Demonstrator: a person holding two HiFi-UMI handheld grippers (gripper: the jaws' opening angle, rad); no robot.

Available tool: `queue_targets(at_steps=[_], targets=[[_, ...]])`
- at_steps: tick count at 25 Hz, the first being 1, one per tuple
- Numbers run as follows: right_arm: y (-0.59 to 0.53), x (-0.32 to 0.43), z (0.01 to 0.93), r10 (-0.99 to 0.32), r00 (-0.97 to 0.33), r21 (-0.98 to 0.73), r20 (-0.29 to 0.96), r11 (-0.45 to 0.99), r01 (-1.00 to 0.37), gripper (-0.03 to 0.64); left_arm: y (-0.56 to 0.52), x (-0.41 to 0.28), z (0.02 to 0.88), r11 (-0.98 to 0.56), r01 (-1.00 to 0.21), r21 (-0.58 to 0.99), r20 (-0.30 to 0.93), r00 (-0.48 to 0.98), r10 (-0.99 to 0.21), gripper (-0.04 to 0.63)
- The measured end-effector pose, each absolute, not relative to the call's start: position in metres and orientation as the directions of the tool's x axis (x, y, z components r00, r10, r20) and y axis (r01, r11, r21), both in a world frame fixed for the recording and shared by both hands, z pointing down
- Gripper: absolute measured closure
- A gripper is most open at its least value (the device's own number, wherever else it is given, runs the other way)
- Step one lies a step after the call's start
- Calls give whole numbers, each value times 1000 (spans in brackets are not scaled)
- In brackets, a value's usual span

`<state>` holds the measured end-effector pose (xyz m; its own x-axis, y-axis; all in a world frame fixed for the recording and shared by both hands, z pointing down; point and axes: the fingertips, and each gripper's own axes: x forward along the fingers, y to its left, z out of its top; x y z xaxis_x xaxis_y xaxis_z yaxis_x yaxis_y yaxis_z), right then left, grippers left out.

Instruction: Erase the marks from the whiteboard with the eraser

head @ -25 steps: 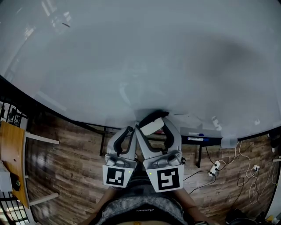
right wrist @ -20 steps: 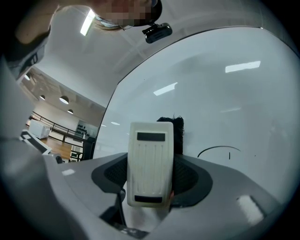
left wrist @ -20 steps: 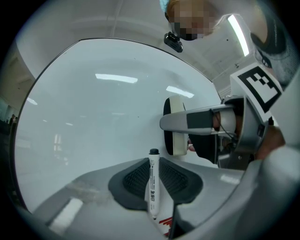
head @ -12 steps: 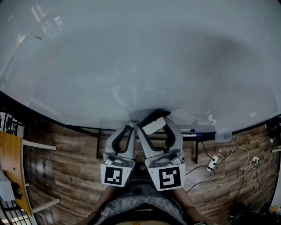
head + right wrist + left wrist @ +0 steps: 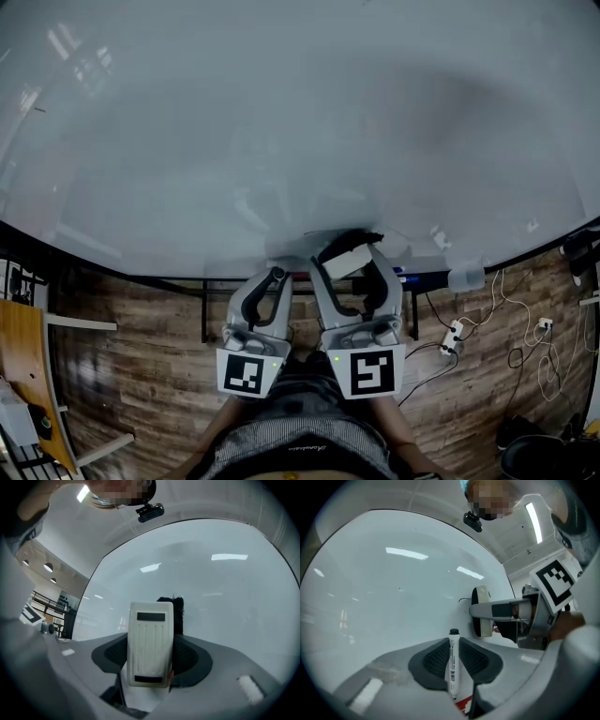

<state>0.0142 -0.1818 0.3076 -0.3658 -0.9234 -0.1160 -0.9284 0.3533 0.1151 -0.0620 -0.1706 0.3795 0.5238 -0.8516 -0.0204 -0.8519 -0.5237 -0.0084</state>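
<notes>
Right gripper (image 5: 151,660) is clamping a white ribbed plastic eraser with black felt (image 5: 150,644), seemingly against the large glossy whiteboard (image 5: 281,122) at its 6 o'clock edge. Left gripper (image 5: 454,662) is pinching a white black-capped marker (image 5: 453,667). Board is looking nearly clean; one thin black stroke (image 5: 462,600) at the eraser's 10 o'clock is awaiting wiping. Marker print is unreadable.

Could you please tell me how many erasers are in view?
1. The eraser is clamped in the right claw, against the whiteboard. Others could lie on the tray under the board, where things are too small to tell.
</notes>
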Motion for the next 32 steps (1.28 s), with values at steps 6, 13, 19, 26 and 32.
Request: queue_targets(at_steps=[6, 13, 19, 26, 32], targets=[[-183, -4, 305, -906, -402, 129, -136, 386, -913, 357, -171, -78, 380, -486, -874, -6, -14, 486, -874, 522], [-180, -55, 310, -845, -522, 139, -114, 507, -851, 357, -165, -107, 379, -427, -904, -13, -9, 427, -904, 522], [-175, -84, 317, -810, -581, 125, -81, 570, -812, 357, -159, -130, 379, -383, -923, -23, -3, 383, -924, 522], [-176, -60, 302, -835, -539, 97, -112, 530, -842, 357, -161, -113, 379, -428, -904, 1, -8, 428, -904, 522], [-179, 11, 287, -915, -380, 127, -136, 365, -922, 357, -165, -75, 376, -516, -857, 1, -28, 516, -856, 522]])
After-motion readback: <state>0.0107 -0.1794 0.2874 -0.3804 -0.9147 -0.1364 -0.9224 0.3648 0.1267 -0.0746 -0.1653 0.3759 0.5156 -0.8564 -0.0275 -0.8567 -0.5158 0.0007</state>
